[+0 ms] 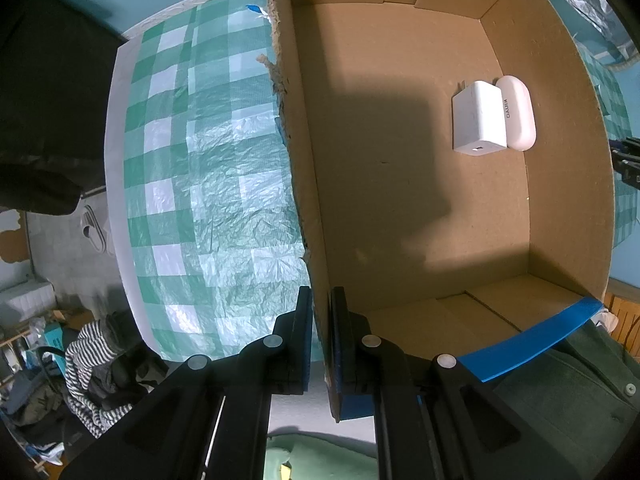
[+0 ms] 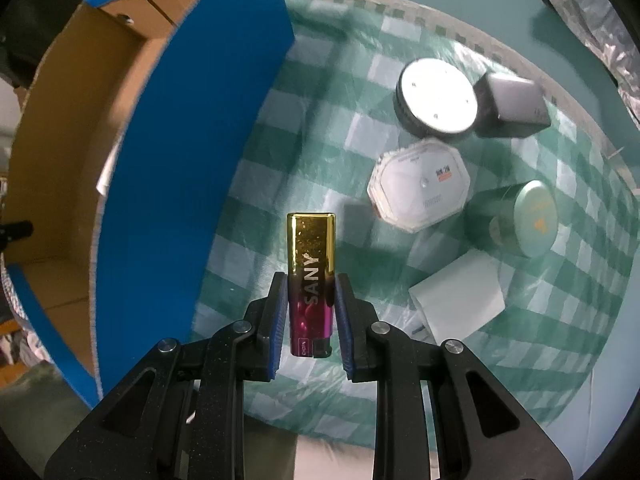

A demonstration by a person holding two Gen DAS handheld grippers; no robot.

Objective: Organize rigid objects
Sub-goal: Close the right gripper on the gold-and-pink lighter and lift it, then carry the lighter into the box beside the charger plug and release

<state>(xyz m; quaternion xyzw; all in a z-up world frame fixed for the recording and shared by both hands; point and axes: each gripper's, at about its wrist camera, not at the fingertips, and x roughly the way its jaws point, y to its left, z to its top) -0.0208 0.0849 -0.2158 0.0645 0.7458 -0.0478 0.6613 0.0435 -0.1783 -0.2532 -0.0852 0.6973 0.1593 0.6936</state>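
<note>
Two white items sit in my cardboard box, whose wall my left gripper pinches; right gripper clamps the lighter, five table pieces left.

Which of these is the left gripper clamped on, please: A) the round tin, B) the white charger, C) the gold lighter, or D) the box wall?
D: in the left wrist view the left gripper has one finger on each side of the box wall, while the charger lies loose inside the box and the lighter is in the right gripper.
</note>
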